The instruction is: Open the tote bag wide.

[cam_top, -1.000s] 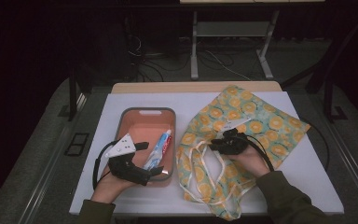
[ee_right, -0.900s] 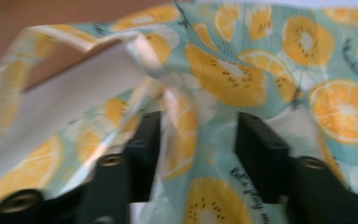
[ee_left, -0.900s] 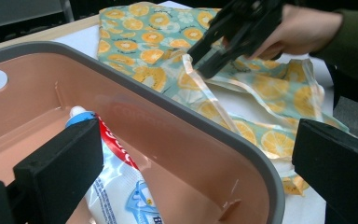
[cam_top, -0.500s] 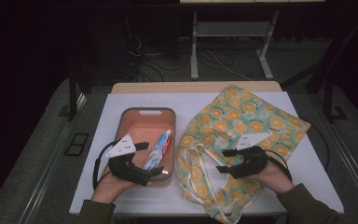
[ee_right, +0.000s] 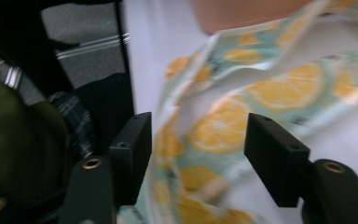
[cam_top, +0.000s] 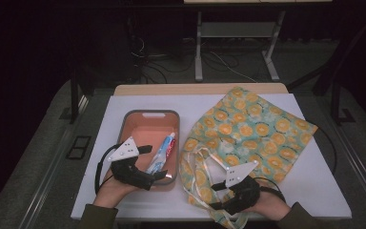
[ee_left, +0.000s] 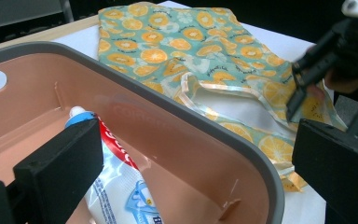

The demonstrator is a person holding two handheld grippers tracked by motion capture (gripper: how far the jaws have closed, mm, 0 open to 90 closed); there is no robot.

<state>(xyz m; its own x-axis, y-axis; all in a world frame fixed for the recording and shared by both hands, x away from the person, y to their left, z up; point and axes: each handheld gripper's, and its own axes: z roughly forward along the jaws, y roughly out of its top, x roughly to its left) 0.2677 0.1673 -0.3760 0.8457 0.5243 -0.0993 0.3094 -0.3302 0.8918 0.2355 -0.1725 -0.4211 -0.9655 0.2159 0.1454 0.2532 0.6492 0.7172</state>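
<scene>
Between the left gripper [cam_top: 155, 163]'s parted black jaws sits the rim of the pink tray [cam_top: 132, 123], one jaw inside beside the toothpaste tube [cam_top: 163, 151], the other outside the wall; nothing is pinched there. Over at the near edge, the right gripper [cam_top: 216, 199] hovers low on the orange-print cloth bag [cam_top: 262, 129], its jaws just narrowing yet released, the bag's pale handle [ee_right: 193, 70] running between them, seemingly untouched, though that view is blurred.
</scene>
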